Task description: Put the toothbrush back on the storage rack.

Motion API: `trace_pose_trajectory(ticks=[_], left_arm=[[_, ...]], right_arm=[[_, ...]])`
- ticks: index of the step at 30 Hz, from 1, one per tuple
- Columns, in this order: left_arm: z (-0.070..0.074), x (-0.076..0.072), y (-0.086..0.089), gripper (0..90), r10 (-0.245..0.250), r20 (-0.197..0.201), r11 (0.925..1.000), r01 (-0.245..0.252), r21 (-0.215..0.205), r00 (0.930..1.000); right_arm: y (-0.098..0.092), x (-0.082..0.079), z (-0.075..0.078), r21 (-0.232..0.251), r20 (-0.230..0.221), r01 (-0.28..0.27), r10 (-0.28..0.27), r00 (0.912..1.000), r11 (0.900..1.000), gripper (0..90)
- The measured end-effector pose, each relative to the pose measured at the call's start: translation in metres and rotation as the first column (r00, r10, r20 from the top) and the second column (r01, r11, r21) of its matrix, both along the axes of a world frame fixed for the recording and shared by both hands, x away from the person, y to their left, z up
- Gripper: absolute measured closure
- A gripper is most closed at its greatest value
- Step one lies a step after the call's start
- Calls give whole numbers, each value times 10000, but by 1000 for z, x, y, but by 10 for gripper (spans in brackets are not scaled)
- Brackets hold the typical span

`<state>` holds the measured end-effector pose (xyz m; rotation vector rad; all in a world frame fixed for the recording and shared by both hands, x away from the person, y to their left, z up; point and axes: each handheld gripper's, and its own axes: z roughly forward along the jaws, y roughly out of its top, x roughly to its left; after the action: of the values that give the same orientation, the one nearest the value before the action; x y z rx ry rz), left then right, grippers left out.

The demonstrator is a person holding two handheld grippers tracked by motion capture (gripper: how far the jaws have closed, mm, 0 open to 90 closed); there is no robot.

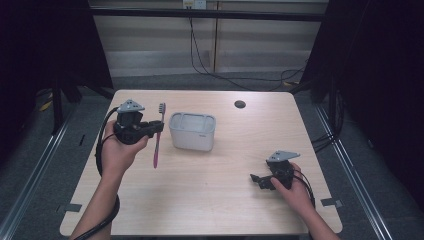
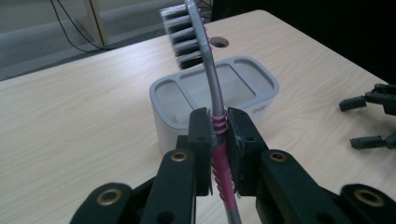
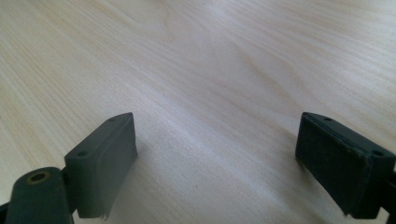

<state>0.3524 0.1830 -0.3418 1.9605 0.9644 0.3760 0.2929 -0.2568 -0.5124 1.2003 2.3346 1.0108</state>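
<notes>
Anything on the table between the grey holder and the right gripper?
No. In the high view, the table is bare wood between the grey holder and the right gripper. The toothbrush is on the holder's other side.

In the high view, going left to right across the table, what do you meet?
Left tongs clamped on the toothbrush → grey holder box → table's cable hole → right tongs, open.
</notes>
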Motion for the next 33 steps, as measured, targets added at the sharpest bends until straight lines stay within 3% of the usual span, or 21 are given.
trace_pose_trajectory(ticks=[9, 13, 21, 33], left_arm=[[6, 3, 0, 809, 394, 413, 9988, -382, -293, 9984], [10, 5, -1, 809, 345, 497, 9991, -332, -262, 9982], [17, 7, -3, 808, 615, 921, 9961, -552, -690, 9938], [21, 16, -9, 808, 767, 1186, 9934, -656, -945, 9900]], right_arm=[[0, 0, 0, 1, -1, -2, 2, 10000, 10000, 119], [0, 0, 0, -4, 0, -6, 6, 10000, 10000, 119], [0, 0, 0, -4, 2, -7, 7, 10000, 10000, 120], [0, -1, 0, -33, -37, 20, -20, 10000, 10000, 120]])
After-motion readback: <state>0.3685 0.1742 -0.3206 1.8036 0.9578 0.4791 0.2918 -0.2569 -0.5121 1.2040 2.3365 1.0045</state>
